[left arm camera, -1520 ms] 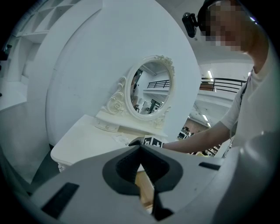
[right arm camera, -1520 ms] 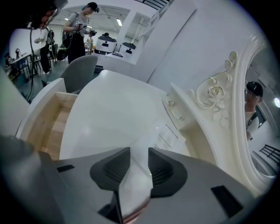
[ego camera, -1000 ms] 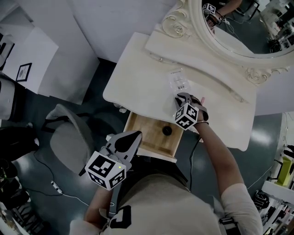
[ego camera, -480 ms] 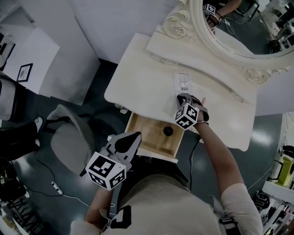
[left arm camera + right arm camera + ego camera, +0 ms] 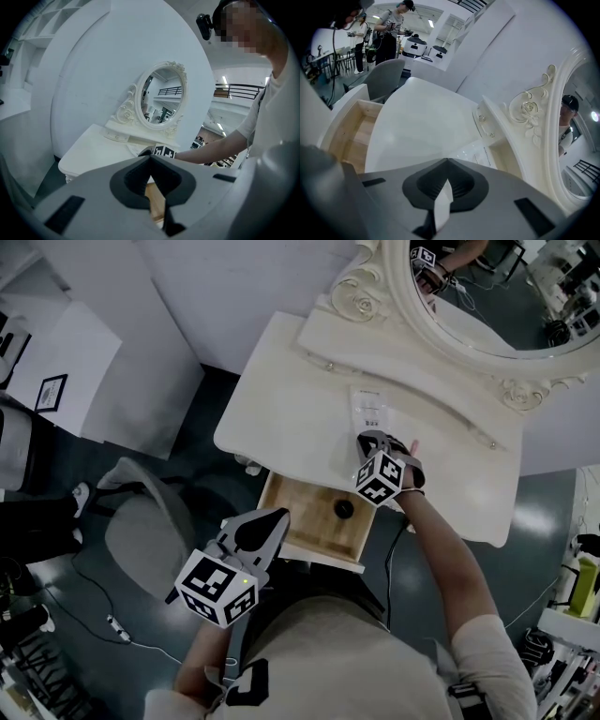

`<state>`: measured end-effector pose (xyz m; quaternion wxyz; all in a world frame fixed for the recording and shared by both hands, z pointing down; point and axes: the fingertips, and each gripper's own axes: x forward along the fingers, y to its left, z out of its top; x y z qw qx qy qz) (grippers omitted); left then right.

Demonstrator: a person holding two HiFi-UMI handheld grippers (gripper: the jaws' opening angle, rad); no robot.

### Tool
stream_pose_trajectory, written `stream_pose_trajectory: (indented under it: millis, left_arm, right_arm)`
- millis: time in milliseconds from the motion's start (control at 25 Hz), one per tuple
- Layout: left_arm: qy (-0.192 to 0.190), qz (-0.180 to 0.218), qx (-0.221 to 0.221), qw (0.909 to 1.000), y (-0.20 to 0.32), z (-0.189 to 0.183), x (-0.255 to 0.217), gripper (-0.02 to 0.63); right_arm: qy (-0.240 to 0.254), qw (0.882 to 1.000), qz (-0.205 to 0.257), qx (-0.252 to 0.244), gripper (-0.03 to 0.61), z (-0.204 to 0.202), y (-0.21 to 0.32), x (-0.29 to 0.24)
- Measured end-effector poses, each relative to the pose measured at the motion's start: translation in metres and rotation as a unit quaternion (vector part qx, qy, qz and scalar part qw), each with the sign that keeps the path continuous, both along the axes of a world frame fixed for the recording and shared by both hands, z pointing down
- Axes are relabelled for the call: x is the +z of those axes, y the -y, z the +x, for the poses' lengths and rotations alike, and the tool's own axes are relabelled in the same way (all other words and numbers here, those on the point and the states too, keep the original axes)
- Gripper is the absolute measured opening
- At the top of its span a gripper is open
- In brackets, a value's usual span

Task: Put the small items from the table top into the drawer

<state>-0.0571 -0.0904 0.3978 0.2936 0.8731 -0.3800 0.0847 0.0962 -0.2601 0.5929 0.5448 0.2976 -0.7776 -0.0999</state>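
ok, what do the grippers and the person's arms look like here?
The left gripper and right gripper are both grey plastic shells that taper to a point, with black-lined fingers. Each carries a white cube printed with black square markers. The person wears a light short-sleeved top. A dark strap circles the right wrist.

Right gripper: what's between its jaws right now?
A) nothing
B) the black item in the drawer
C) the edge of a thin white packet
C: in the right gripper view the right gripper is shut on the packet, whose white edge shows pinched between the jaws.
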Motion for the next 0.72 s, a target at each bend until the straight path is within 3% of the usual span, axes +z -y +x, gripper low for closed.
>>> stream_pose_trajectory:
  millis: [720]
  left_arm:
    - [-0.004, 0.017, 0.015, 0.9997, -0.001, -0.005, -0.012, 0.055]
  right_arm:
    - [0.003, 1.0, 0.018, 0.006, 0.028, -0.005, -0.005, -0.02]
